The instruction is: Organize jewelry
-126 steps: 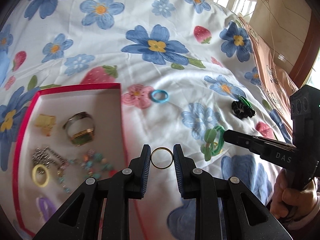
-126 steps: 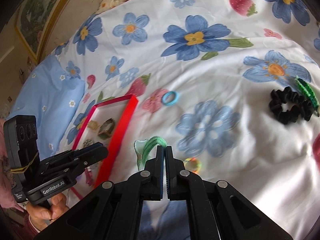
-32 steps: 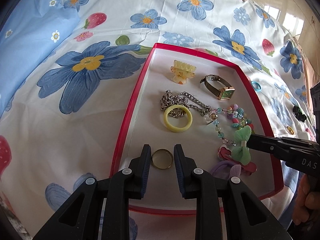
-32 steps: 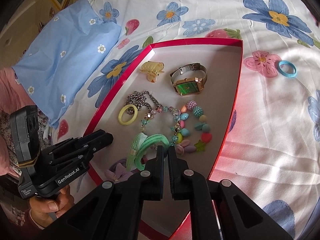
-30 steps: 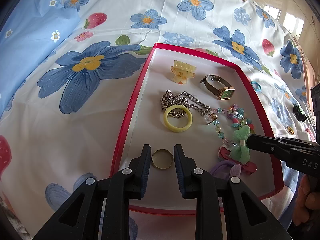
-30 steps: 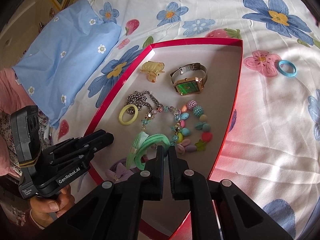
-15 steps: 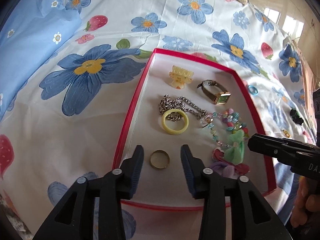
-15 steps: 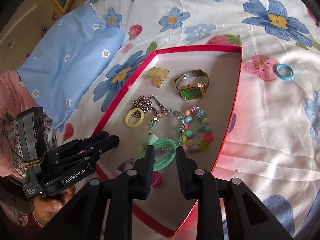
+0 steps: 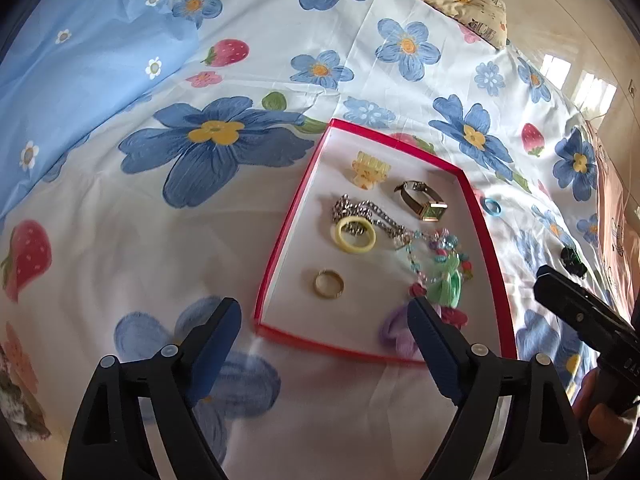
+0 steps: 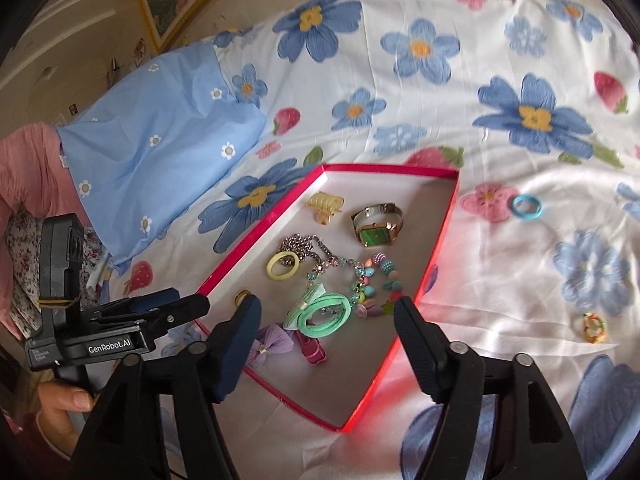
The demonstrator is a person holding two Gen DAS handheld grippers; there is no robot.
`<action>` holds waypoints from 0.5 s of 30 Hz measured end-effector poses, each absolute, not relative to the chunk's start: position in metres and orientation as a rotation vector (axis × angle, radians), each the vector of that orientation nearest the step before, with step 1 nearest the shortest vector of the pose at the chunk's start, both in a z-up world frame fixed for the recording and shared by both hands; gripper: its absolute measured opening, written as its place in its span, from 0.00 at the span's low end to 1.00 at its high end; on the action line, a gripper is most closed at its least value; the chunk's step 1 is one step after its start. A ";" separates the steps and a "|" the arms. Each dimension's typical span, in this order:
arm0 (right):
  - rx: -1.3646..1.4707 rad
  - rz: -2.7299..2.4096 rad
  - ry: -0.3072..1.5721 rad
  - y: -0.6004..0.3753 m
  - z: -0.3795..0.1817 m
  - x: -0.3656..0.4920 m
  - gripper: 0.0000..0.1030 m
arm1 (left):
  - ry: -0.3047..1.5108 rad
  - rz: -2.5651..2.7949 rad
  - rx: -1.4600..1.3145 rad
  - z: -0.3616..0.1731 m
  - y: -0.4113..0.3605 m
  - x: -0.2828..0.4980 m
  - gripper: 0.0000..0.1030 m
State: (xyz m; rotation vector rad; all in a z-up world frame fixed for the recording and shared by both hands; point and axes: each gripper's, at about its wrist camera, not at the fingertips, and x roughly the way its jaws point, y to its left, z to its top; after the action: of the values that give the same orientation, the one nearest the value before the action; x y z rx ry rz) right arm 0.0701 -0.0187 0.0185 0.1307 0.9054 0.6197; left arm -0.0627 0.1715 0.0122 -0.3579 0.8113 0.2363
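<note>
While the left gripper (image 9: 324, 322) spreads its jaws wider with nothing held, its own view shows the gold ring (image 9: 328, 284) lying free in the red tray (image 9: 280, 248), below the yellow ring (image 9: 355, 235) and chain (image 9: 362, 211), with the watch (image 9: 424, 204) further back. Over to the right wrist view: the right gripper (image 10: 326, 318) is opening too, gripping nothing, and the green hair tie (image 10: 325, 314) rests in the tray beside the beaded bracelet (image 10: 376, 284). Out on the floral bedsheet (image 10: 500, 280) sits a blue ring (image 10: 528, 207).
</note>
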 end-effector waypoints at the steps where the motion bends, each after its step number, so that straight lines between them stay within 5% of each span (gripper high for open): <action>1: 0.129 0.617 0.889 -0.020 0.020 0.066 0.72 | 0.813 0.240 -0.358 0.012 0.171 -0.065 0.85; 15: 0.122 0.638 0.884 -0.025 0.016 0.033 0.81 | 0.815 0.293 -0.349 0.015 0.156 -0.094 0.92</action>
State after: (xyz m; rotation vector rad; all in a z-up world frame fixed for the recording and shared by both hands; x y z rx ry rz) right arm 0.0329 -0.0248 0.0157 0.1222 0.8836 0.6383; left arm -0.0942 0.1565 0.0149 -0.3492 0.8145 0.2928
